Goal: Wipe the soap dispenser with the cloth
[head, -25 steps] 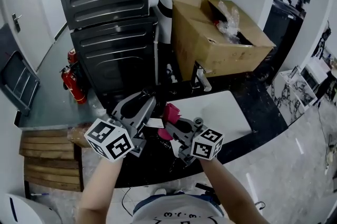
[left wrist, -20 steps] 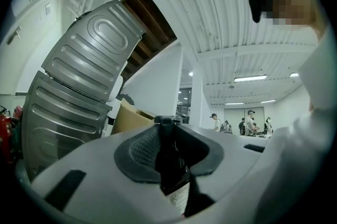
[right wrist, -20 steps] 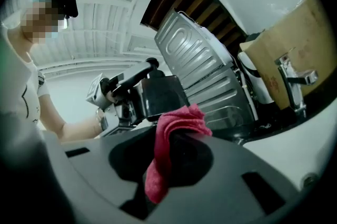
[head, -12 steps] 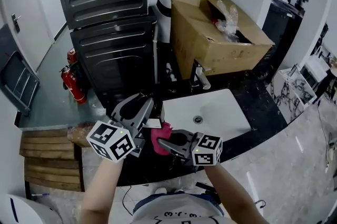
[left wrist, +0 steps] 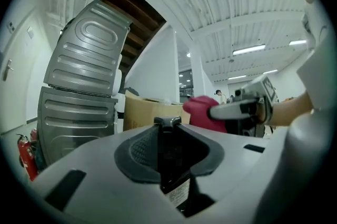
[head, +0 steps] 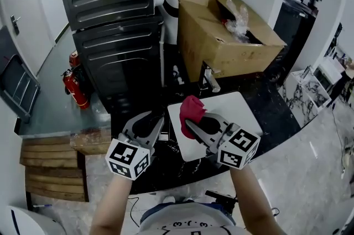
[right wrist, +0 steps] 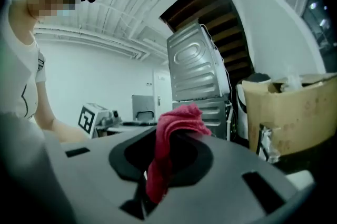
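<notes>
My left gripper (left wrist: 168,130) is shut on the soap dispenser (left wrist: 167,159), a dark bottle with a black pump top and a white label low on its body. In the head view the left gripper (head: 156,120) sits low at the left, and its jaws hide most of the bottle. My right gripper (head: 192,119) is shut on a red cloth (head: 192,108), held just right of the dispenser and a little higher, not touching it. In the right gripper view the cloth (right wrist: 169,136) bunches above the jaws and hangs down between them.
A white sink basin (head: 239,112) lies under the right gripper in a black countertop (head: 271,104), with a chrome faucet (head: 209,80) behind it. An open cardboard box (head: 224,40) stands at the back. A grey ribbed appliance (head: 110,12) and a red fire extinguisher (head: 74,84) are at the left.
The right gripper dipped with the cloth beside the dispenser, then rose and moved right over the sink. The left gripper sank a little with the dispenser and rolled.
</notes>
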Tool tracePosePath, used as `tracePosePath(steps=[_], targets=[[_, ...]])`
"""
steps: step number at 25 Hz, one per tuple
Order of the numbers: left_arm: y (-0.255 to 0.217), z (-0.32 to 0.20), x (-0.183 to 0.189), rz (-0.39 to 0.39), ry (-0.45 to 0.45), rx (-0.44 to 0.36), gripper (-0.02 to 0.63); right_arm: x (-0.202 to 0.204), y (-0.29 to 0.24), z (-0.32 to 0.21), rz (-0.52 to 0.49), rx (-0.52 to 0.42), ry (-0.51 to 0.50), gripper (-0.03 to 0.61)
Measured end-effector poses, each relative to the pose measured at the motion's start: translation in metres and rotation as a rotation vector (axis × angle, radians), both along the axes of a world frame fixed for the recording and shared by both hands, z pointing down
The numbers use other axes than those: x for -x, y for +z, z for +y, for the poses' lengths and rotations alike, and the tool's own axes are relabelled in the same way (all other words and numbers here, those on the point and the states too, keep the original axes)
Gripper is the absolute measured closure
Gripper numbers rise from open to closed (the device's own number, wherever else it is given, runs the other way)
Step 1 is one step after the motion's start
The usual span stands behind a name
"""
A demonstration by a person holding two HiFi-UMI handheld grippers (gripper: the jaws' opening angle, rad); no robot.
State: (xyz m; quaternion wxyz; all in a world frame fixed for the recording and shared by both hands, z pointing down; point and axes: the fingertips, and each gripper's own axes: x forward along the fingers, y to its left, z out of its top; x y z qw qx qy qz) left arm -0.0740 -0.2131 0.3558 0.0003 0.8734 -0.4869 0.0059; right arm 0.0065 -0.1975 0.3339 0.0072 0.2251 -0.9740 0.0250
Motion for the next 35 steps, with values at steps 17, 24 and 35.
tracePosePath(steps=[17, 24, 35], targets=[[0.054, 0.013, -0.025, -0.219, 0.017, 0.069, 0.511, 0.082, 0.031, 0.031, 0.266, -0.058, -0.216, 0.520], [0.071, 0.010, -0.019, -0.201, -0.006, 0.106, 0.511, 0.063, 0.051, -0.004, 0.303, 0.022, -0.079, 0.520], [0.067, -0.025, 0.027, -0.062, -0.175, 0.077, 0.511, -0.025, 0.064, -0.077, 0.079, 0.179, 0.378, 0.518]])
